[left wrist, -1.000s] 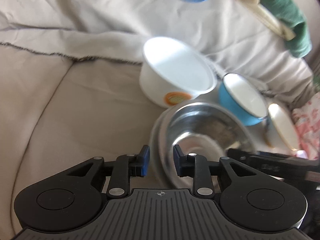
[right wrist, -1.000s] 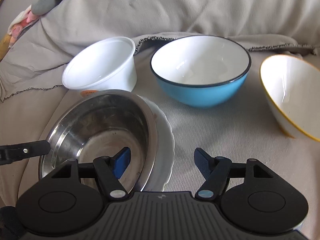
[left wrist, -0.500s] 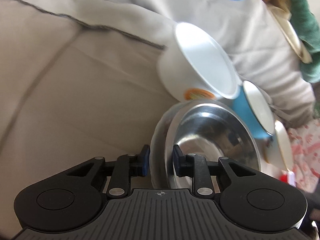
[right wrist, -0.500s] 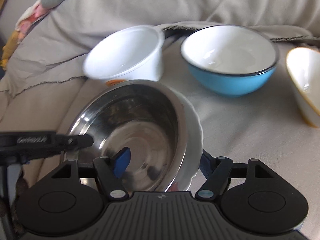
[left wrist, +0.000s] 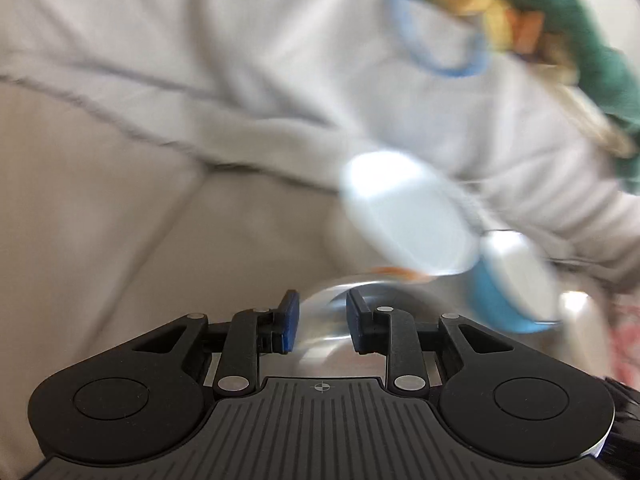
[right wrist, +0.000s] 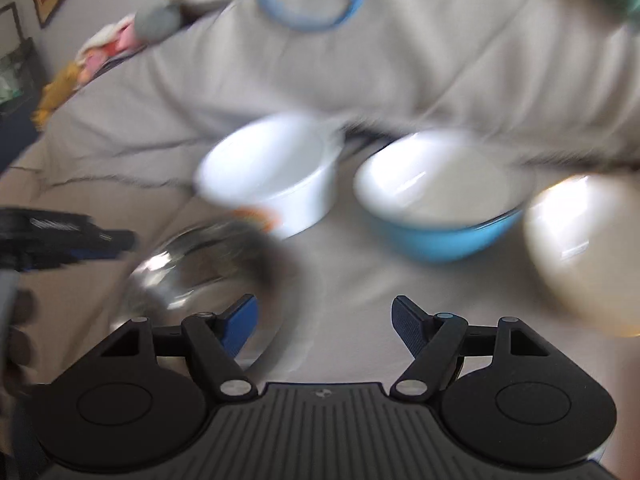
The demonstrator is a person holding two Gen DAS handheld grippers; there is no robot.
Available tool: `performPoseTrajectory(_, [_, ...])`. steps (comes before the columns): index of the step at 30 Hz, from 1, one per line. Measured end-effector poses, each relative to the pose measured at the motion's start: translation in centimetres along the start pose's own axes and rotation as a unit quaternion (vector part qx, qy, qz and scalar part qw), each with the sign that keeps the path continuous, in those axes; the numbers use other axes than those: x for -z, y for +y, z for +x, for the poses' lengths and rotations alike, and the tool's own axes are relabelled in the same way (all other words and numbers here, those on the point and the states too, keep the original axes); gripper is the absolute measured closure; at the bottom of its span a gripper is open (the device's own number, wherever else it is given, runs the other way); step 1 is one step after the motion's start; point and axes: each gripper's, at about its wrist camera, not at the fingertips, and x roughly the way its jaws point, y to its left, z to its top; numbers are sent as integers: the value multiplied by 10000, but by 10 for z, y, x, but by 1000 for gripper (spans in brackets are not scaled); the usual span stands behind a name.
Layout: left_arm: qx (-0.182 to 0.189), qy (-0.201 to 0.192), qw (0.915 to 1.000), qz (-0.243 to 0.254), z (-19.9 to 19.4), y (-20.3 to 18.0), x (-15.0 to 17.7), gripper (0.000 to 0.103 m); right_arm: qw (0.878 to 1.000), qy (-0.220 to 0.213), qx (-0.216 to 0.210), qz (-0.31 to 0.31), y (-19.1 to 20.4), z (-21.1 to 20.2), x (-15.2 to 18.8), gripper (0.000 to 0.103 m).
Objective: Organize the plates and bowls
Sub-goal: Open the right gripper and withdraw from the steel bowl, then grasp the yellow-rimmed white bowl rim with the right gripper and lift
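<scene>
We log the round steel bowl (left wrist: 340,320), rim pinched in our left tongs (left wrist: 322,326), now lifted off the cloth-covered sofa (left wrist: 120,240). Right tongs (right wrist: 324,322) have just widened, empty; the white ridged plate formerly beneath is unseen, so separating them seems done.

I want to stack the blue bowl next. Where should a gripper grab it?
Pinch the blue bowl by its thin rim, one finger inside and one outside, coming from above on the near side. It sits upright and open, and its body looks too wide to span.

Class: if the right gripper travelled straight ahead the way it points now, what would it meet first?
Probably bare beige cloth between the steel bowl and blue bowl; blur leaves depth uncertain.
</scene>
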Motion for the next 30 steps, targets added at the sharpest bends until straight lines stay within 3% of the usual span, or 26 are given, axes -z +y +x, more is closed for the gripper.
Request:
performPoseTrajectory(2, [797, 310, 9963, 11, 11, -31, 1, 74, 9977, -122, 655, -103, -24, -17, 1, 28])
performPoseTrajectory(4, [1518, 775, 9854, 6, 33, -65, 6, 74, 9924, -232, 1204, -47, -53, -32, 1, 25])
performPoseTrajectory(7, [2163, 1355, 9669, 43, 69, -118, 17, 74, 9832, -469, 1747, 225, -97, -54, 5, 10])
performPoseTrajectory(9, [2376, 1580, 9584, 48, 91, -148, 23, 74, 9789, -545, 1912, 463, -125, -61, 7, 10])
performPoseTrajectory(12, [2405, 1786, 9541, 29, 119, -182, 30, 74, 9805, -404, 1632, 1022, -169, -59, 7, 10])
performPoseTrajectory(17, [2048, 1730, 9634, 64, 148, -204, 38, 71, 9676, -285, 1544, 1978, -222, -29, 6, 11])
performPoseTrajectory(20, [1881, 1680, 9670, 349, 160, -216, 42, 74, 9687, -262, 1261, 2122, -229, -5, 4, 25])
performPoseTrajectory(24, [1910, 1740, 9651, 423, 162, -217, 43, 79, 9713, 4, 781, 2247, -230, 18, 1, 54])
performPoseTrajectory(25, [1933, 1775, 9640, 441, 160, -215, 42, 79, 9712, 75, 602, 2305, -230, 21, 2, 55])
performPoseTrajectory(30, [1914, 1780, 9621, 784, 143, -207, 43, 79, 9735, 185, 494, 2227, -210, 7, 10, 56])
